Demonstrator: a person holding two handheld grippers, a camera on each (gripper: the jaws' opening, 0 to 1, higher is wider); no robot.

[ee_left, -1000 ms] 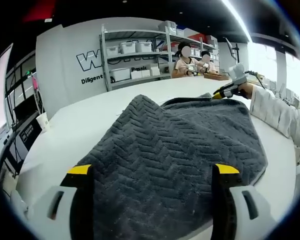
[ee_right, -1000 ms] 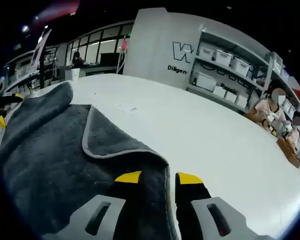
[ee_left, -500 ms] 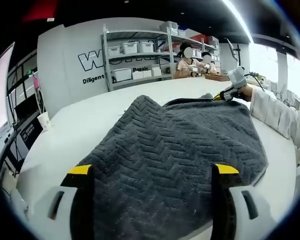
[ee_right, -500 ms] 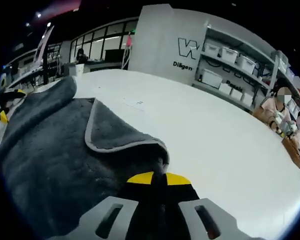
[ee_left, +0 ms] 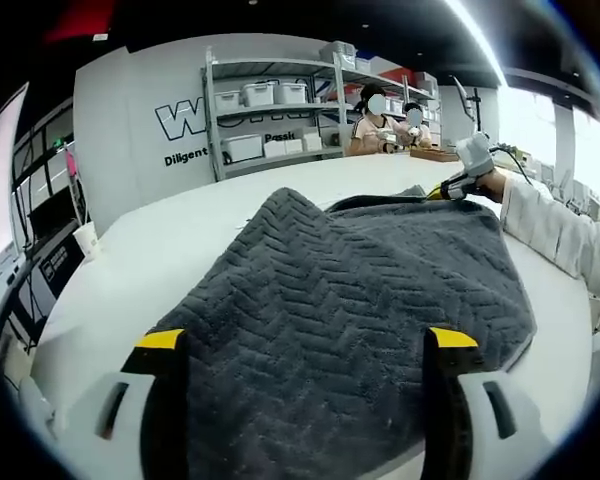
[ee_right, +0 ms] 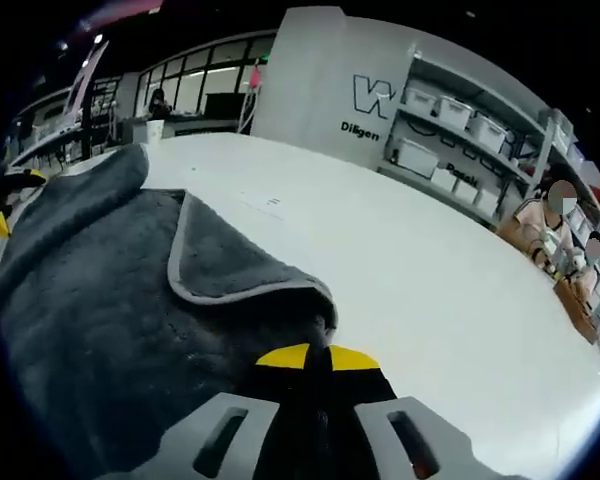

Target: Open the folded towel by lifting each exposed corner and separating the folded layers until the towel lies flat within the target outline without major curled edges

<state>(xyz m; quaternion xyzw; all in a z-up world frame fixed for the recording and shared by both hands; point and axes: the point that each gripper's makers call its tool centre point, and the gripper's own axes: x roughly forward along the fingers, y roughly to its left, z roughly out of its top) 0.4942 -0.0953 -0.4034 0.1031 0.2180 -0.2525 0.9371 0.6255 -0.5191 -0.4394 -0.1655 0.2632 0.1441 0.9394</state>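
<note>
A dark grey towel [ee_left: 350, 300] is spread over a white round surface [ee_left: 150, 250]. In the left gripper view, the left gripper [ee_left: 305, 345] is held wide open, and the towel's zigzag weave is seen lying between its yellow-tipped jaws. One corner of the towel is raised into a peak near the middle of this view. Far across the towel, the right gripper [ee_left: 458, 180] is seen in a hand with a white sleeve [ee_left: 555, 235]. In the right gripper view, the right gripper [ee_right: 315, 357] is pressed together, and the towel's edge is pinched between its jaws. A folded-over flap with a pale grey hem [ee_right: 230, 293] is seen just beyond the jaws. At the far left of this view, the left gripper is seen at the towel's other end. Shelves with white boxes [ee_left: 270, 100] are seen behind, and two people [ee_left: 380, 125] are seated at a table.
</note>
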